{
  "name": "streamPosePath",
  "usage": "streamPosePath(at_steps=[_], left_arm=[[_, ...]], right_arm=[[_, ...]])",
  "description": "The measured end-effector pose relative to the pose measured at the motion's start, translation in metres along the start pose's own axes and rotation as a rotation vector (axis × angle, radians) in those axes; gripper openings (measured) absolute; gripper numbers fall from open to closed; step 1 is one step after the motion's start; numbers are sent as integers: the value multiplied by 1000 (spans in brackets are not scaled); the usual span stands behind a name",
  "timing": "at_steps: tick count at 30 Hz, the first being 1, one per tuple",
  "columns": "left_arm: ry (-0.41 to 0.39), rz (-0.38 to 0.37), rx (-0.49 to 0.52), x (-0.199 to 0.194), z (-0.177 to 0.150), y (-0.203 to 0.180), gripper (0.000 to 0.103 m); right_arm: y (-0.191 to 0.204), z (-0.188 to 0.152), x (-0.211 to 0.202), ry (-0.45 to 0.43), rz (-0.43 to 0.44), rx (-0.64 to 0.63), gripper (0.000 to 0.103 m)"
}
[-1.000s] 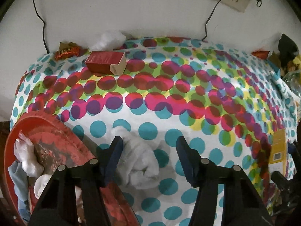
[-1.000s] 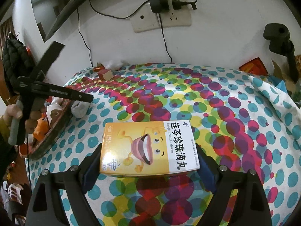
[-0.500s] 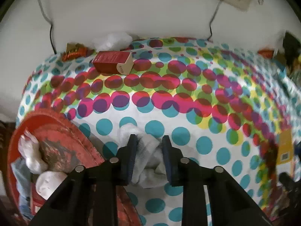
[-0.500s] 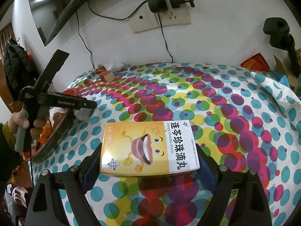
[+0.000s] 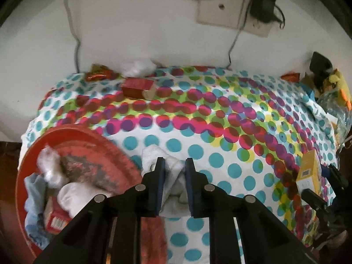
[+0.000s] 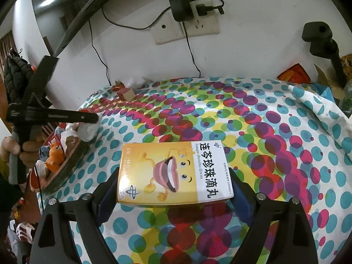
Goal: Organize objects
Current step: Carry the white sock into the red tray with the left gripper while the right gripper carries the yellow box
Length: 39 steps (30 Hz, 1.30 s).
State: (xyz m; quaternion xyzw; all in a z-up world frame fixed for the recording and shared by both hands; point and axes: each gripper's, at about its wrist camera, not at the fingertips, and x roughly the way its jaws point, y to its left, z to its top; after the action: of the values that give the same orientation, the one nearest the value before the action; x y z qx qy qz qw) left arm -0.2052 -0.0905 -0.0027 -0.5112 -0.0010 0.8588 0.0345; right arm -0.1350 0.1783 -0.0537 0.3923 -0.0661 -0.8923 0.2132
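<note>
My left gripper [image 5: 173,187] is shut on a white rolled cloth [image 5: 167,165] and holds it lifted just right of the red round tray [image 5: 88,140]. The cloth also shows in the right wrist view [image 6: 90,129], above the tray's rim [image 6: 66,171]. The tray holds white bundles, a light blue cloth and a small red box. My right gripper [image 6: 173,189] is shut on an orange and white medicine box [image 6: 173,173] above the dotted tablecloth [image 6: 220,118]. That box also shows at the right of the left wrist view [image 5: 308,171].
A red carton [image 5: 138,87] lies at the back of the table, with a crumpled white bag [image 5: 138,68] and a red wrapper [image 5: 99,74] behind it by the wall. Cables hang from a wall socket [image 6: 187,28]. Clutter and a black stand [image 6: 330,50] fill the right side.
My left gripper closed on the white cloth and lifted it off the table beside the tray. My right gripper kept the medicine box and stayed almost still.
</note>
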Motion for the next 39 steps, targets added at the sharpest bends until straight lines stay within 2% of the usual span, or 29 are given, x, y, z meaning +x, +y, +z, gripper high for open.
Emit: streamPosePath(at_steps=[2, 11, 19, 30, 39], left_arm=[[-16, -6, -26, -13, -5, 13, 16], [-44, 77, -125, -57, -41, 88, 16], [-42, 137, -200, -71, -75, 148, 17], [-35, 162, -243, -64, -106, 183, 17], [-71, 187, -254, -67, -123, 197, 22]], right_arm=[[4, 0, -1, -3, -1, -4, 90], [40, 3, -3, -10, 16, -57, 90], [96, 9, 9, -1, 68, -133, 90], [195, 28, 49, 34, 172, -250, 90], [244, 51, 99, 82, 214, -241, 90]])
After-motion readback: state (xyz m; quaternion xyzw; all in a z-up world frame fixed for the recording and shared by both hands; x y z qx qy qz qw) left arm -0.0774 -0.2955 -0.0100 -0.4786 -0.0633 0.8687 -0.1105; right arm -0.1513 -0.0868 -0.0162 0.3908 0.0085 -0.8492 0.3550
